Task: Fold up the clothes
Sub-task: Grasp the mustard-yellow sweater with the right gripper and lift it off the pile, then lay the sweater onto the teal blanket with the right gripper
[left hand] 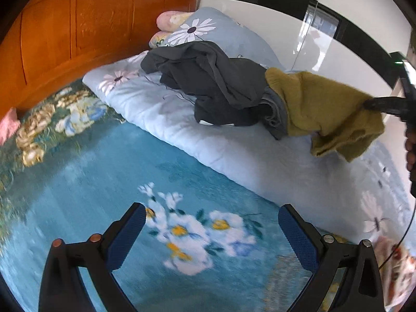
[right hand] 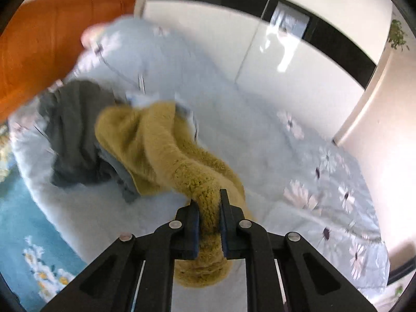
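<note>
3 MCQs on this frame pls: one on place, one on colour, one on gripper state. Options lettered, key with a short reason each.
1. Where does the dark grey garment lie?
A. on the light blue quilt
B. on the floor
C. on the headboard

2. What colour is the sweater being pulled?
A. red
B. mustard yellow
C. white

3. How is the left gripper?
A. shut on cloth
B. open, empty
C. out of view

Key: 1 A, it rests on the light blue quilt; 2 B, the knit in the right gripper is mustard; 3 B, its fingers are spread over the bedspread.
</note>
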A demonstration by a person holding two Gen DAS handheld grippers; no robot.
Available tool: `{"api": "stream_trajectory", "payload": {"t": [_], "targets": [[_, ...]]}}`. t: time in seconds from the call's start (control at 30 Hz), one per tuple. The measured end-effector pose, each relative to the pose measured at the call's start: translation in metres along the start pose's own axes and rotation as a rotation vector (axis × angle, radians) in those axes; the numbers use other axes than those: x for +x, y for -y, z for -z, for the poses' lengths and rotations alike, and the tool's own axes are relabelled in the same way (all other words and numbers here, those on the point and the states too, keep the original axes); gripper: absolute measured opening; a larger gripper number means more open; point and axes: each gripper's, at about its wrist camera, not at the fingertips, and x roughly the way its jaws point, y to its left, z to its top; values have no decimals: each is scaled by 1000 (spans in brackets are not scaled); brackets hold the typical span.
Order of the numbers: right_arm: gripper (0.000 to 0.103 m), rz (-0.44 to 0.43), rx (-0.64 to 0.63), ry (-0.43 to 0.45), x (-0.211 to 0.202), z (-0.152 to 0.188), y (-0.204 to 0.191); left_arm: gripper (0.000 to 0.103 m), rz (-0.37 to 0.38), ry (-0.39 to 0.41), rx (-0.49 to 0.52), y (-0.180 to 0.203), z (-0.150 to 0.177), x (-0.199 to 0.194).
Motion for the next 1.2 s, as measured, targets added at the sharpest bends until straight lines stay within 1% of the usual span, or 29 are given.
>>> {"api": "stream_trajectory", "payload": {"t": [0.13, 0.2, 0.27, 0.4, 0.53, 0.6, 0.67, 0.73, 0.87, 0.97, 1.03, 1.1, 1.2], "targets": [[12, -83, -8, 89, -59, -1, 15, 103, 29, 26, -35, 6, 4, -22], [12, -138, -3, 114, -86, 4, 22, 103, 36, 36, -48, 8, 8, -33], [12, -216, 9, 138, -116, 6, 26, 103, 48, 47, -60, 8, 12, -45], [12, -376, 6, 185, -179, 20, 24, 103, 65, 63, -71, 7, 23, -67], [12, -558, 32, 251, -241, 34, 28, 103, 58, 97, -75, 3, 32, -88], [12, -622, 58, 271, -258, 33, 28, 103, 56, 113, -87, -2, 34, -97], [12, -652, 82, 298, -272, 35, 32, 103, 63, 134, -111, -10, 38, -108], [12, -651, 98, 281, -265, 39, 33, 103, 69, 138, -128, -17, 42, -114], [13, -617, 135, 44, -184, 69, 29, 103, 77, 118, -152, -24, 51, -114], [13, -546, 167, -210, -99, 119, 11, 103, 96, 83, -163, -23, 62, -109], [13, -531, 226, -331, -55, 151, 2, 103, 97, 58, -143, -17, 70, -105], [13, -560, 309, -398, -21, 175, -6, 103, 97, 32, -124, -11, 78, -100], [14, -545, 298, -438, -4, 180, -24, 103, 131, -4, -125, -2, 85, -93]]}}
